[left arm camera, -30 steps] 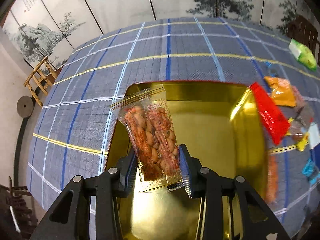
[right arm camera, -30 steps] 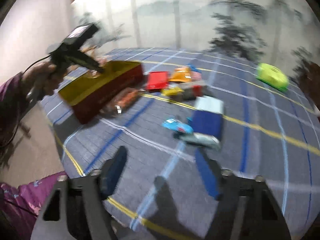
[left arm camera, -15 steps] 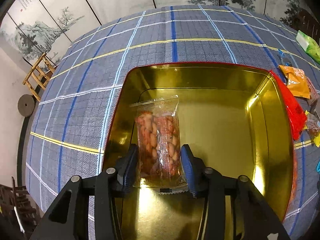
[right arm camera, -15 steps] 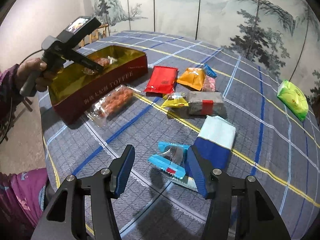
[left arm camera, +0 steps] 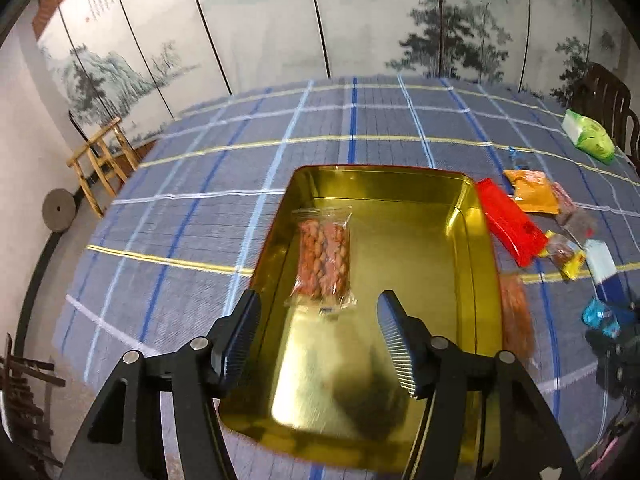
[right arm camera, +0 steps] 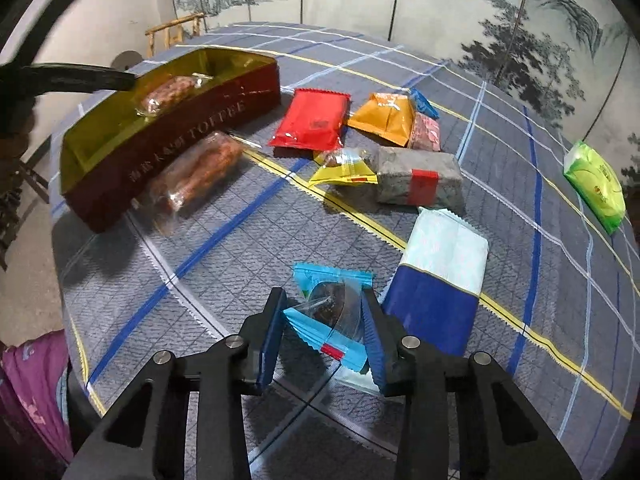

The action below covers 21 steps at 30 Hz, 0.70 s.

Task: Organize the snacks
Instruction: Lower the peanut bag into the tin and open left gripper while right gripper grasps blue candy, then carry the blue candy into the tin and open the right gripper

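A red tin with a gold inside (left arm camera: 472, 240) (right arm camera: 192, 136) stands on the plaid tablecloth. A clear packet of peanuts (left arm camera: 324, 256) (right arm camera: 172, 92) lies flat in it. My left gripper (left arm camera: 320, 340) is open and empty, raised above the tin's near end. My right gripper (right arm camera: 324, 328) has its pads against both sides of a small blue and clear candy packet (right arm camera: 328, 316) on the cloth. A second peanut packet (right arm camera: 200, 168) lies against the tin's outer wall.
Loose snacks lie right of the tin: a red packet (right arm camera: 312, 120), an orange pouch (right arm camera: 384, 118), a yellow packet (right arm camera: 344, 168), a grey bar (right arm camera: 416, 176), a blue and white pack (right arm camera: 436, 280), a green pack (right arm camera: 596, 184). A wooden stand (left arm camera: 100, 164) stands beyond the table.
My left gripper opened, let the peanut packet drop flat in the tin, and drew back upward. My right gripper moved forward and closed around the blue candy packet.
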### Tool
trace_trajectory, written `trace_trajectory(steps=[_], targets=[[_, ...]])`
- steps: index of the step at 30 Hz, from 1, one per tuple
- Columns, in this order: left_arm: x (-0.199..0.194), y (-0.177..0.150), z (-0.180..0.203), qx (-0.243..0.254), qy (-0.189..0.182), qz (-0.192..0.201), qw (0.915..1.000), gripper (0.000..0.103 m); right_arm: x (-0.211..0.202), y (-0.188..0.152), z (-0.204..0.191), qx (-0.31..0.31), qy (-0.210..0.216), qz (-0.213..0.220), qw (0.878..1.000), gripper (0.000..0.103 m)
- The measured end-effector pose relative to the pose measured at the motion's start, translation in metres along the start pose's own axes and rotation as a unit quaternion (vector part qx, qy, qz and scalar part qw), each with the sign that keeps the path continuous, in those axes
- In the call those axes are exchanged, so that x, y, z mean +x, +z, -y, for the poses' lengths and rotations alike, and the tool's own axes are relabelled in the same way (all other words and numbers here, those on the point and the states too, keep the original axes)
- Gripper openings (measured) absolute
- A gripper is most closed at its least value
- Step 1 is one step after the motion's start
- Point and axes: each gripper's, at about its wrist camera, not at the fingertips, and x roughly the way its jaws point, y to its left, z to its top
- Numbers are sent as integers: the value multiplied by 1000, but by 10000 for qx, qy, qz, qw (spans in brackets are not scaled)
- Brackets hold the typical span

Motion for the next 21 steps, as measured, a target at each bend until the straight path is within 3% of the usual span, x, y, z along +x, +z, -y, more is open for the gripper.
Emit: trace_trajectory(steps=[6, 13, 17, 21], targets=[[-27, -30, -21, -216, -48, 113, 9997, 58, -30, 15, -7, 392, 314, 453, 9977, 38], [-37, -47, -27, -208, 51, 167, 9996, 59, -46, 76, -35, 397, 851, 972, 9908, 38], [-40, -48, -30, -302, -44, 155, 9994, 62, -31, 118, -60, 258, 1056, 983, 9892, 38], [-42, -51, -35, -348, -21, 152, 9993, 64, 6, 159, -85, 114, 1114, 694, 9913, 38]])
